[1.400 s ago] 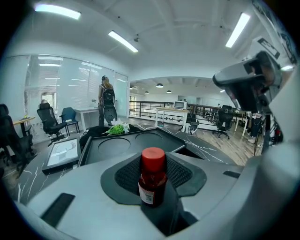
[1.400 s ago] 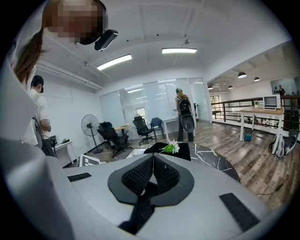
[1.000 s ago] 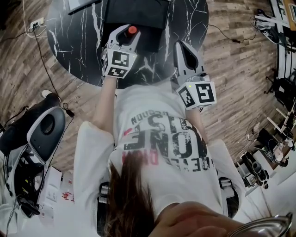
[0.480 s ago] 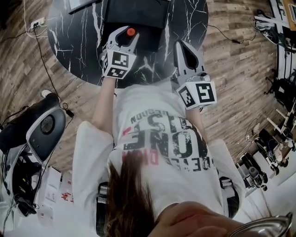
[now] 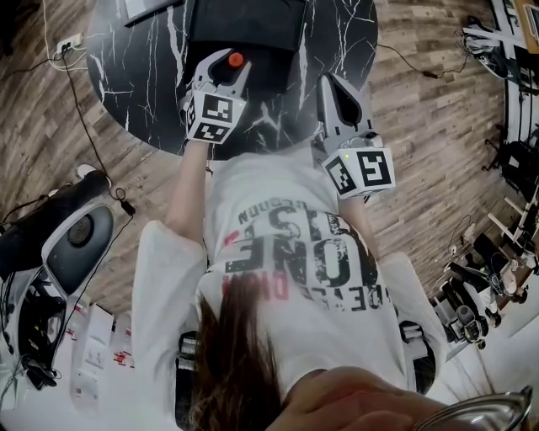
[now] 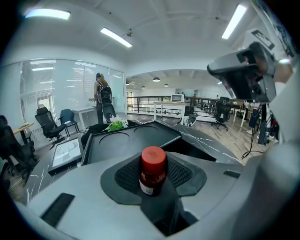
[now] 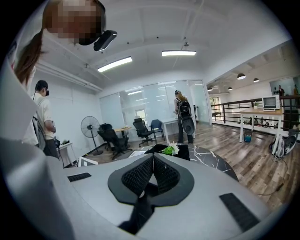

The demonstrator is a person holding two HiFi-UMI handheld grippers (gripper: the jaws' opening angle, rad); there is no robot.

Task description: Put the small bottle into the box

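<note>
A small bottle (image 5: 235, 61) with a red cap and a dark body (image 6: 152, 174) sits upright between the pads of my left gripper (image 5: 228, 69), which is shut on it above the black marble table (image 5: 143, 76). Just beyond the bottle lies the black box (image 5: 246, 23); in the left gripper view the box (image 6: 126, 140) shows a dark insert with two round recesses. My right gripper (image 5: 334, 91) hovers over the table's near edge to the right. Its pads (image 7: 165, 174) meet with nothing between them.
A framed picture (image 6: 65, 152) lies flat on the table left of the box. A small green plant with a white flower (image 6: 115, 125) stands at the table's far side. Wooden floor, office chairs, a fan (image 7: 89, 127) and standing people surround the table.
</note>
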